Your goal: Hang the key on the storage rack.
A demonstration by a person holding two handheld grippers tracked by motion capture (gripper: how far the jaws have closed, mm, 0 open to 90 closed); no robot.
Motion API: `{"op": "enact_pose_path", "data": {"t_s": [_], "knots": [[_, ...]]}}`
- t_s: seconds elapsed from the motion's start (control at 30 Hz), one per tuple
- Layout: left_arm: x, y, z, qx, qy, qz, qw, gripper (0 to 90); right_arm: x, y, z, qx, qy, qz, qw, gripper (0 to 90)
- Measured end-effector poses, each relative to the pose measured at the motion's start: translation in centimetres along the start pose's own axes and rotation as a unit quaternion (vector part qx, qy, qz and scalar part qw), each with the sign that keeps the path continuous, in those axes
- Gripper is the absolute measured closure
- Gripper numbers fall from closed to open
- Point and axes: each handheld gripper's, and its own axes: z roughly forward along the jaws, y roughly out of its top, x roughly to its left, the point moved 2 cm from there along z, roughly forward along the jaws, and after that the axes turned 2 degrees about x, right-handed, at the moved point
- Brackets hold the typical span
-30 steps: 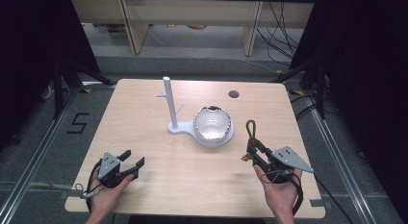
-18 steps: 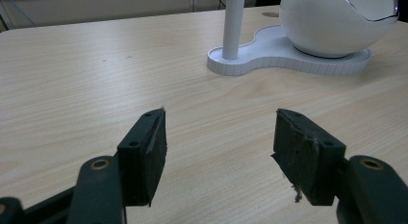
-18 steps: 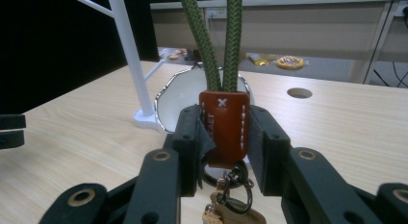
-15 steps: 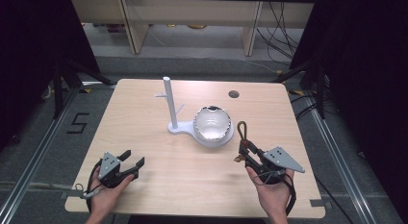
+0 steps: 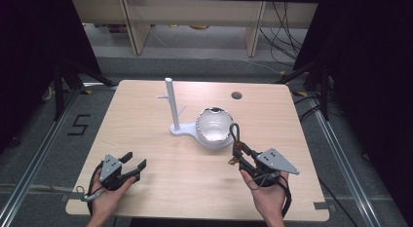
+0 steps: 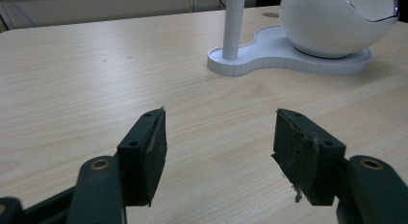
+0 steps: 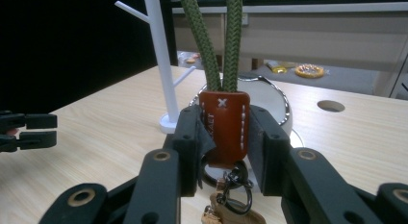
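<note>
My right gripper (image 5: 239, 156) (image 7: 224, 137) is shut on a keychain (image 7: 223, 123): a brown leather tab with a green cord loop (image 5: 234, 132) standing up from it and metal rings hanging below. It hovers just in front of the white bowl (image 5: 213, 126) on the white stand (image 5: 173, 107), whose post carries small side pegs. My left gripper (image 5: 134, 166) (image 6: 219, 149) rests near the table's front left, open with nothing between its pads. The stand post (image 6: 233, 24) and the bowl (image 6: 337, 22) lie ahead of it to the right.
The light wooden table (image 5: 146, 139) has a round cable hole (image 5: 236, 95) at the back right. Shelving and cables sit on the floor beyond the far edge. Bare wood lies between the two grippers.
My right gripper has carried the keychain leftward and a little forward toward the bowl, with the cord loop staying upright. The left gripper has stayed put.
</note>
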Motion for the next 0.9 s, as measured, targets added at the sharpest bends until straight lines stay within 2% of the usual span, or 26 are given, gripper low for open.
{"op": "enact_pose_path", "data": {"t_s": [0.03,0.07,0.2,0.33,0.4,0.43,0.47,0.53,0.57,0.63,0.7,0.77,0.87,0.9], "knots": [[0.0,0.0,0.0,0.0,0.0,0.0,1.0,35.6,0.3,0.0,0.1,-0.001,0.004,0.01,0.9999,68.5],[0.0,0.0,0.0,0.0,0.0,0.0,1.0,35.6,0.3,0.1,0.3,-0.006,0.008,-0.002,0.9999,68.5],[0.0,0.0,0.0,0.0,0.0,0.0,1.0,35.6,0.9,0.3,0.6,-0.005,0.015,-0.002,0.9999,68.5],[0.0,0.0,0.0,0.0,0.0,0.0,1.0,35.6,1.2,0.4,0.9,-0.01,0.018,-0.014,0.9997,68.5],[0.0,0.0,0.0,0.0,0.0,0.001,1.0,35.6,1.4,0.4,1.0,-0.011,0.024,-0.013,0.9996,68.5],[0.0,0.0,0.0,0.0,0.0,0.001,1.0,35.6,1.9,0.4,1.0,-0.009,0.021,0.003,0.9997,68.5],[0.0,0.0,0.0,0.0,0.0,0.001,1.0,35.6,1.8,0.4,1.2,-0.011,0.03,-0.009,0.9994,68.5],[0.0,0.0,0.0,0.0,0.0,0.001,1.0,35.6,1.9,0.4,1.3,-0.013,0.029,-0.007,0.9995,68.5],[0.0,0.0,0.0,0.0,0.0,0.001,1.0,35.6,1.9,0.5,1.4,-0.018,0.029,-0.021,0.9992,68.5],[0.0,0.0,0.0,0.0,0.0,0.001,1.0,35.6,2.3,0.5,1.6,-0.013,0.036,-0.009,0.9992,68.5],[0.0,0.0,0.0,0.0,0.0,0.001,1.0,35.6,2.4,0.5,1.6,-0.01,0.034,-0.009,0.9993,68.5],[0.0,0.0,0.0,0.0,0.0,0.001,1.0,35.6,2.4,0.5,1.8,-0.014,0.033,-0.022,0.9991,68.5],[0.0,0.0,0.0,0.0,0.0,0.001,1.0,35.6,2.8,0.4,1.9,-0.014,0.045,-0.009,0.9989,68.5],[0.0,0.0,0.0,0.0,0.0,0.001,1.0,35.6,2.8,0.4,2.0,-0.016,0.045,-0.018,0.9987,68.5]]}}
